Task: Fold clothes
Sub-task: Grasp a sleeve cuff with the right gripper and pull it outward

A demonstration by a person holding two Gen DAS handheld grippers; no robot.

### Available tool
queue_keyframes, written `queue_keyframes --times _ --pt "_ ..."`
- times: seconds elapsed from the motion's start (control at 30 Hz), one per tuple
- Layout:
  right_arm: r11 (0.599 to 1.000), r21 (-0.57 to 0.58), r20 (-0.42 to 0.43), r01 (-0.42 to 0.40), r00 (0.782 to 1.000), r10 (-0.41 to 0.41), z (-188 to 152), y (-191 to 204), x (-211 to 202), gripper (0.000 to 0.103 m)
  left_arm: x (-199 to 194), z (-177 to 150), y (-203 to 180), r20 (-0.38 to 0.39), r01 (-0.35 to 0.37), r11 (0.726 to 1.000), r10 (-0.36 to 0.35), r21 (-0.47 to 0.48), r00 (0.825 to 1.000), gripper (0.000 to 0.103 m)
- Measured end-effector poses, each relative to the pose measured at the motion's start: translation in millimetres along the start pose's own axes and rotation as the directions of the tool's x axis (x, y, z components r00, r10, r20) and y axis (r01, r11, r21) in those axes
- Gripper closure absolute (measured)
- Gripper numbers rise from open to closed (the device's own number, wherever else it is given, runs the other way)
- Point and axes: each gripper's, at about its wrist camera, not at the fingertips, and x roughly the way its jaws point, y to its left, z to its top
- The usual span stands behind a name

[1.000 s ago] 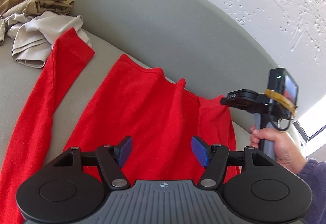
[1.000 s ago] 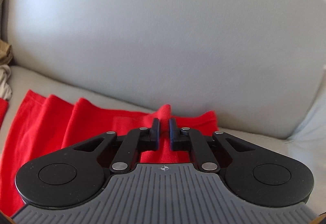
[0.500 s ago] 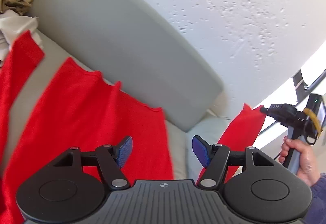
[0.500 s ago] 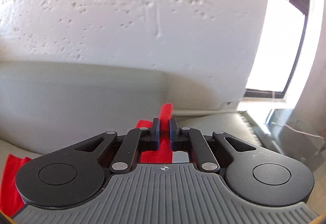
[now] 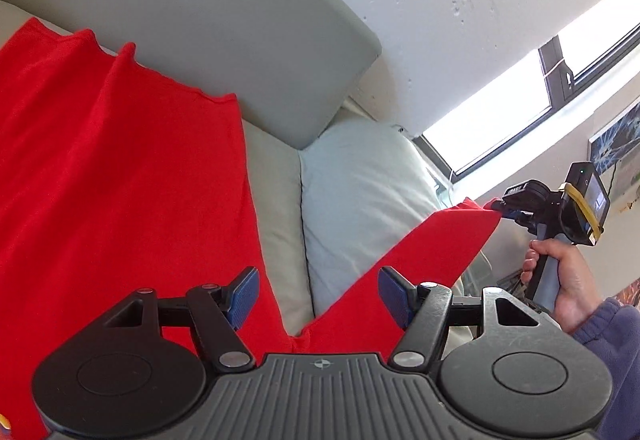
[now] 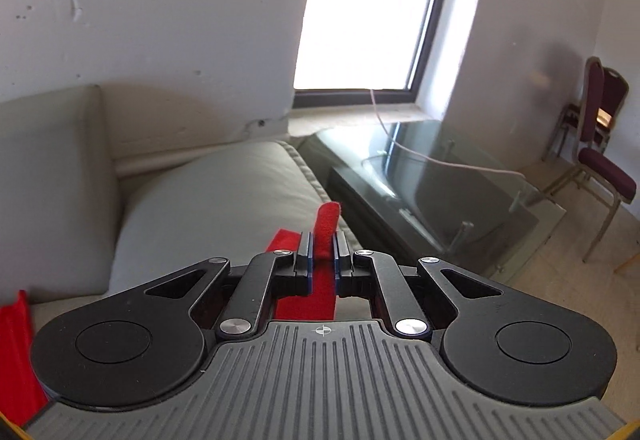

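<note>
A red long-sleeved shirt (image 5: 120, 168) lies spread on the grey sofa seat (image 5: 276, 212). My left gripper (image 5: 318, 296) is open and empty, hovering above the shirt's right side near the armpit. My right gripper (image 6: 323, 252) is shut on the cuff end of the red sleeve (image 6: 326, 228). In the left wrist view the right gripper (image 5: 516, 206) holds that sleeve (image 5: 432, 256) stretched out to the right, lifted over the sofa armrest.
The pale armrest cushion (image 5: 360, 192) lies under the lifted sleeve. The sofa backrest (image 5: 192, 20) runs behind the shirt. A glass side table (image 6: 440, 192) stands past the armrest under a window (image 6: 368, 4). Chairs (image 6: 600, 144) stand at the far right.
My right gripper has pulled the sleeve out to the right, away from the shirt's body and over the armrest. My left gripper has swung right, staying open; the clothes pile has left view.
</note>
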Motion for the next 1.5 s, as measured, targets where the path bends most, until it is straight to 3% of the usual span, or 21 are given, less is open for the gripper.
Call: queue_keyframes --times 0.13,0.2,0.27,0.4,0.57,0.67,0.77,0.87,0.97,1.03,1.13,1.17,1.2,1.23,1.33,1.4,1.47,1.5 --pt "0.997 0.070 -0.050 -0.020 0.998 0.024 -15 -18 35 0.093 21 -9 -4 -0.048 -0.005 1.000 0.005 -0.002 0.999 0.040" --pt "0.992 0.113 -0.085 -0.048 0.995 0.058 -22 -25 54 0.082 29 -12 -6 -0.074 -0.009 1.000 0.010 0.012 0.997 0.040" --pt "0.988 0.148 -0.137 -0.048 0.988 0.068 -30 -31 66 0.062 35 -14 -8 -0.087 -0.014 1.000 0.016 0.027 0.996 0.040" --pt "0.972 0.233 -0.148 -0.011 0.988 0.047 -38 -48 62 0.052 34 -19 -9 -0.098 -0.002 0.999 0.006 0.034 0.995 0.040" --pt "0.926 0.369 -0.101 -0.078 0.987 0.123 -33 -75 45 0.056 28 -25 -13 -0.109 0.038 0.999 -0.033 0.038 0.993 0.040" --pt "0.950 0.268 -0.043 -0.161 0.983 0.179 -21 -59 38 0.063 29 -26 -15 -0.112 0.043 0.998 -0.037 0.048 0.993 0.039" --pt "0.964 0.162 -0.086 -0.210 0.970 0.226 -12 -30 50 0.073 31 -25 -14 -0.117 0.048 0.998 -0.042 0.043 0.992 0.039" --pt "0.979 0.121 -0.185 -0.167 0.965 0.187 -10 -8 74 0.079 33 -24 -12 -0.120 0.045 0.998 -0.040 0.038 0.992 0.039" --pt "0.989 0.111 -0.255 -0.102 0.958 0.127 -12 2 95 0.079 34 -22 -10 -0.124 0.044 0.999 -0.040 0.030 0.991 0.039" --pt "0.989 0.113 -0.312 -0.091 0.942 0.122 -17 4 109 0.077 35 -21 -9 -0.127 0.044 0.999 -0.041 0.026 0.991 0.039" --pt "0.994 0.092 -0.316 -0.050 0.946 0.077 -21 8 115 0.079 37 -21 -7 -0.130 0.039 0.999 -0.035 0.025 0.991 0.039" --pt "0.995 0.088 -0.309 -0.038 0.949 0.063 -21 9 115 0.082 37 -21 -7 -0.131 0.037 0.999 -0.034 0.023 0.991 0.039" --pt "0.996 0.088 -0.300 -0.024 0.953 0.050 -21 8 114 0.095 38 -21 -7 -0.131 0.036 0.999 -0.033 0.021 0.991 0.039" --pt "0.995 0.094 -0.280 -0.015 0.959 0.041 -19 7 112 0.100 37 -21 -6 -0.127 0.034 0.999 -0.031 0.019 0.991 0.039" --pt "0.988 0.143 -0.144 -0.064 0.986 0.085 -13 1 100 0.100 36 -19 -4 -0.111 0.025 1.000 -0.023 0.014 0.994 0.039" --pt "0.987 0.140 -0.105 -0.074 0.991 0.089 -10 2 100 0.099 36 -18 -2 -0.109 0.019 1.000 -0.018 0.010 0.994 0.039" --pt "0.983 0.163 -0.149 -0.088 0.982 0.112 -9 2 110 0.090 37 -17 -1 -0.110 0.017 1.000 -0.016 0.009 0.994 0.039" --pt "0.979 0.182 -0.187 -0.093 0.974 0.127 -9 1 115 0.075 37 -17 0 -0.110 0.015 1.000 -0.014 0.009 0.994 0.039"
